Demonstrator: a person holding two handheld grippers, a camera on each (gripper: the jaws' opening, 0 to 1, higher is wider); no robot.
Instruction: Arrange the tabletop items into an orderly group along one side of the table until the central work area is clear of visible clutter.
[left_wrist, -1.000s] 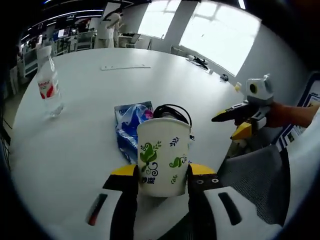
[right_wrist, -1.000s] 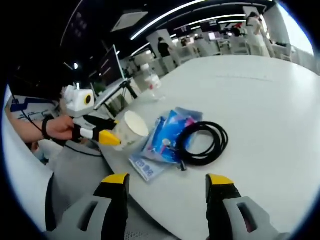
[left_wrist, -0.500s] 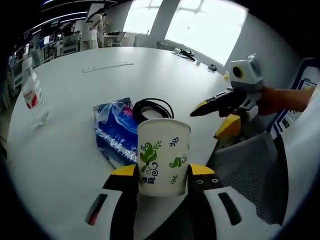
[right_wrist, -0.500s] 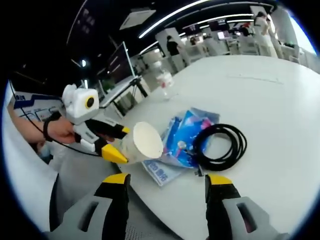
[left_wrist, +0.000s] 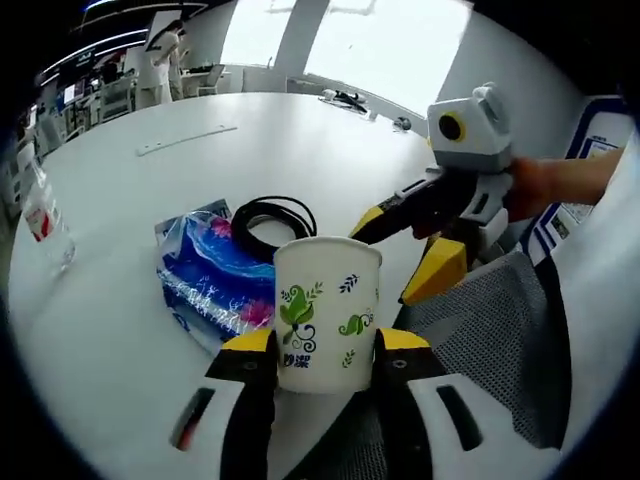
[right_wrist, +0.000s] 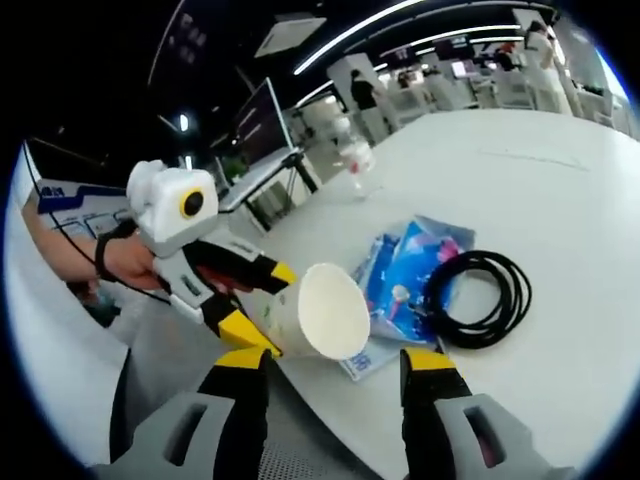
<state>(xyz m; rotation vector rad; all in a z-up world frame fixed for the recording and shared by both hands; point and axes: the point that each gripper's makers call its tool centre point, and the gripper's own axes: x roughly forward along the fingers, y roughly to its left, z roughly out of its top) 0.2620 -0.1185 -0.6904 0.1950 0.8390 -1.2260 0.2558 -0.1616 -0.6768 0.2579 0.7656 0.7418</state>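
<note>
Holding the paper cup (left_wrist: 327, 312) between its 2 yellow-tipped jaws, the left gripper (left_wrist: 325, 352) is clamped on the cup's lower wall, upright in its own view, over the near table edge. In the right gripper view the cup (right_wrist: 318, 311) is tipped, mouth toward that camera.

Right gripper (right_wrist: 334, 358): jaws spread wide, nothing between them. It sits just right of the cup, tips pointing toward the cup rim and the cable.

On the white table (left_wrist: 300, 140): blue plastic packet (left_wrist: 211, 275) just beyond the cup, black coiled cable (left_wrist: 265, 220) lying partly on its far-right corner. Clear water bottle (left_wrist: 38, 208) stands far left, well apart from the rest.

Key relation, my read: cup hangs at the near edge, packet and cable directly ahead of it. Setting it down beside them keeps 1 group. Right gripper is nearer the cable; bottle is the outlier.
</note>
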